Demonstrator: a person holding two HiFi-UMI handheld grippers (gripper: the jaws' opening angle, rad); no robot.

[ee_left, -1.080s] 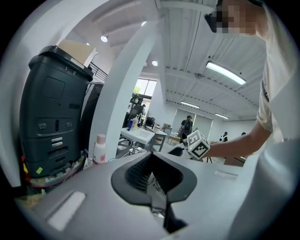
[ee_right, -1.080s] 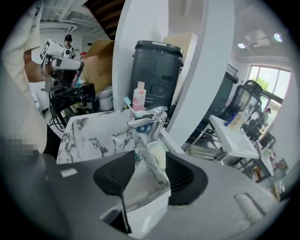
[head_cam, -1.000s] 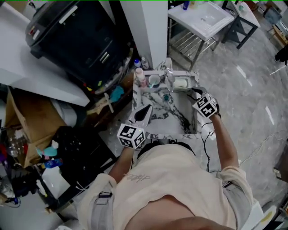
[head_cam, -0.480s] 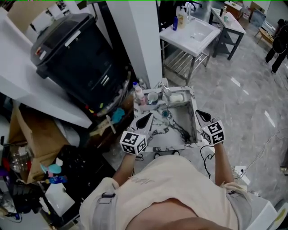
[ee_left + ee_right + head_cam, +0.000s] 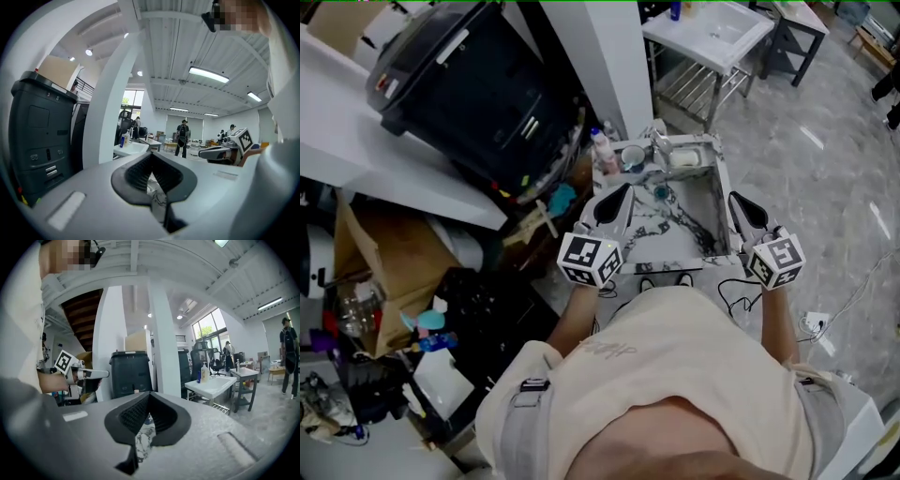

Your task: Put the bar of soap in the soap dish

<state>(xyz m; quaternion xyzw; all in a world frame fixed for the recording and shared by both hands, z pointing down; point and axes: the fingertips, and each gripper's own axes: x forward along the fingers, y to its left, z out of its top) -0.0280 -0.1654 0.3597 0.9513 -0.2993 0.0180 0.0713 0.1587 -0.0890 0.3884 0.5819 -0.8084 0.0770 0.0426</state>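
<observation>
A pale bar of soap (image 5: 682, 158) lies in the soap dish at the back right corner of the marble sink (image 5: 719, 211). Both grippers are held up near the sink's front edge, close to the person's chest and well short of the soap. The left gripper (image 5: 617, 195) is over the sink's left rim, its jaws shut with nothing between them (image 5: 151, 157). Above the right rim, the right gripper (image 5: 738, 202) is also shut and empty (image 5: 149, 397). Each gripper view looks level across the room and catches the other gripper at its side.
A faucet (image 5: 656, 145), a cup (image 5: 632, 157) and small bottles (image 5: 602, 148) crowd the sink's back edge. A big black bin (image 5: 478, 84) and a white column (image 5: 600, 56) stand behind. A white basin on a metal stand (image 5: 712, 33) is farther back. Boxes and clutter fill the floor at left.
The right gripper drew back from the soap dish corner toward the person and rose; its jaws closed empty. The left gripper rose too. The soap stays in the dish.
</observation>
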